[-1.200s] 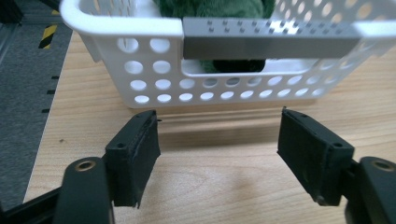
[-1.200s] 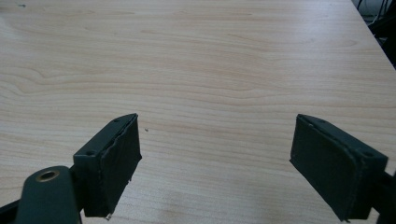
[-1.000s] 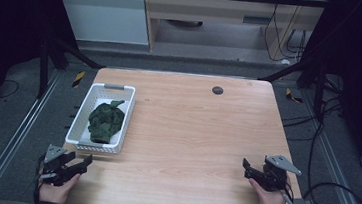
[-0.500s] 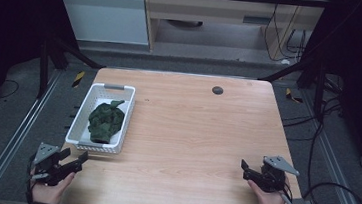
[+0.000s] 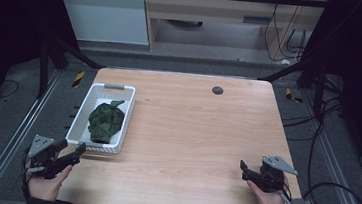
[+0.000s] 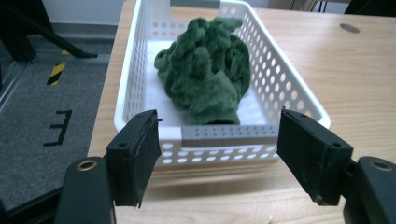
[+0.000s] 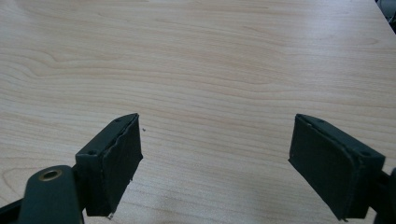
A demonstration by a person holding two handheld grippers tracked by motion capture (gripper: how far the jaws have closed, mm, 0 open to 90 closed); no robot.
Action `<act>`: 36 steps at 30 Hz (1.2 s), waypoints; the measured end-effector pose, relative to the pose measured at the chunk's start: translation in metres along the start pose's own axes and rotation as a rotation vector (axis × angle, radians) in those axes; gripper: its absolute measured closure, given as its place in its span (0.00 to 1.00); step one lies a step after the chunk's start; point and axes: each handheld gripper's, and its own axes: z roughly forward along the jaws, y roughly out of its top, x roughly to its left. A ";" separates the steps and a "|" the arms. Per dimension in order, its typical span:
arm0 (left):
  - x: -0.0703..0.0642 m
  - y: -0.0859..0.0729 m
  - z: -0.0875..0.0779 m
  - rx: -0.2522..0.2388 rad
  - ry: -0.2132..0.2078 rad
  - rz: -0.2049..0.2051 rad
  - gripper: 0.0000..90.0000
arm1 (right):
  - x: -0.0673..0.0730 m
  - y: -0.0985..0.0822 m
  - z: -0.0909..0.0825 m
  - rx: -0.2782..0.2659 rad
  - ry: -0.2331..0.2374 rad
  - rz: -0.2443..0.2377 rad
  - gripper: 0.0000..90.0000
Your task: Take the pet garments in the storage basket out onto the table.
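While both claws stand open, the green cloth (image 6: pixel 205 70) lies bunched in the white basket (image 6: pixel 219 135) at the tabletop's left — soft, light, best pinched at a raised fold by the left claw (image 6: pixel 217 154).

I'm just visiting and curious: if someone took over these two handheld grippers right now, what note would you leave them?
Left gripper: jaws open, empty, just short of the white basket's near end.
Right gripper: jaws open, empty, over bare table, far from the basket.
Green cloth: bunched inside the basket, at the table's left side.
Done: cloth sits in the basket.
Left: probably gripping the basket or cloth; nothing is held yet.
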 end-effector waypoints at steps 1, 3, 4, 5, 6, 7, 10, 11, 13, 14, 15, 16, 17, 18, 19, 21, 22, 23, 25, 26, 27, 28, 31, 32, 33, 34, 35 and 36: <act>0.000 0.000 0.000 0.000 0.000 0.000 0.32 | 0.000 0.000 0.000 0.000 0.000 0.000 0.19; -0.001 0.004 -0.001 -0.008 -0.005 0.005 0.32 | 0.000 0.000 0.000 0.005 0.000 0.001 0.19; -0.002 0.010 -0.001 -0.016 -0.010 0.009 0.32 | 0.000 0.000 0.001 0.007 0.000 0.002 0.18; -0.002 0.010 -0.001 -0.016 -0.010 0.009 0.32 | 0.000 0.000 0.001 0.007 -0.001 0.002 0.18; -0.003 0.018 -0.002 -0.030 -0.016 0.015 0.32 | 0.000 0.000 0.001 0.007 0.000 0.003 0.18; -0.003 0.018 -0.002 -0.030 -0.016 0.015 0.32 | 0.000 0.000 0.001 0.010 0.001 0.008 0.18; -0.004 0.032 -0.003 -0.045 -0.026 0.031 0.32 | 0.000 0.000 0.002 0.015 -0.005 -0.001 0.18; -0.004 0.034 -0.002 -0.047 -0.028 0.030 0.32 | 0.000 0.000 0.002 0.014 -0.005 -0.001 0.18; -0.004 0.036 -0.002 -0.047 -0.032 0.032 0.32 | 0.000 0.000 0.002 0.014 -0.005 0.001 0.18; -0.004 0.041 0.001 -0.043 -0.039 0.039 0.32 | 0.000 0.000 0.002 0.014 -0.006 -0.001 0.18; -0.004 0.041 0.001 -0.043 -0.039 0.039 0.32 | 0.000 0.000 0.003 0.014 -0.005 -0.002 0.18; -0.004 0.045 0.003 -0.037 -0.042 0.044 0.32 | 0.001 0.000 0.002 0.015 -0.006 -0.001 0.18; -0.004 0.045 0.003 -0.037 -0.042 0.044 0.32 | 0.001 0.000 0.002 0.015 -0.006 -0.001 0.18; -0.004 0.051 0.006 -0.029 -0.043 0.056 0.32 | 0.000 0.000 0.003 0.014 -0.009 -0.002 0.18; -0.004 0.051 0.006 -0.029 -0.043 0.056 0.32 | 0.000 0.000 0.003 0.014 -0.009 -0.002 0.18; -0.004 0.056 0.009 -0.029 -0.050 0.058 0.32 | 0.000 0.000 0.003 0.017 -0.015 -0.005 0.18; -0.004 0.062 0.012 -0.024 -0.055 0.064 0.32 | -0.001 0.000 0.003 0.017 -0.016 -0.004 0.18; -0.005 0.065 0.014 -0.020 -0.061 0.065 0.32 | -0.001 -0.001 0.003 0.016 -0.018 -0.005 0.18; -0.006 0.070 0.019 -0.016 -0.072 0.076 0.32 | -0.002 -0.001 0.002 0.017 -0.020 -0.004 0.18; -0.007 0.072 0.021 -0.013 -0.072 0.080 0.32 | -0.002 -0.001 0.002 0.016 -0.020 -0.003 0.18; -0.007 0.072 0.021 -0.013 -0.072 0.080 0.32 | -0.002 -0.001 0.002 0.016 -0.020 -0.003 0.18; -0.008 0.076 0.024 -0.008 -0.078 0.088 0.32 | -0.001 0.000 0.002 0.018 -0.018 0.000 0.18; -0.009 0.081 0.027 0.004 -0.077 0.097 0.32 | -0.001 -0.001 0.003 0.019 -0.019 -0.002 0.18; -0.010 0.083 0.029 0.011 -0.077 0.103 0.32 | -0.002 -0.001 0.003 0.020 -0.019 -0.005 0.18; -0.010 0.085 0.030 0.017 -0.076 0.105 0.32 | -0.001 -0.001 0.003 0.021 -0.018 -0.003 0.18; -0.011 0.087 0.032 0.021 -0.076 0.111 0.32 | -0.001 -0.001 0.003 0.023 -0.019 -0.003 0.18; -0.011 0.089 0.034 0.028 -0.078 0.120 0.32 | -0.001 -0.001 0.003 0.023 -0.020 -0.004 0.18; -0.012 0.091 0.035 0.033 -0.078 0.125 0.32 | -0.001 -0.001 0.003 0.023 -0.019 -0.003 0.18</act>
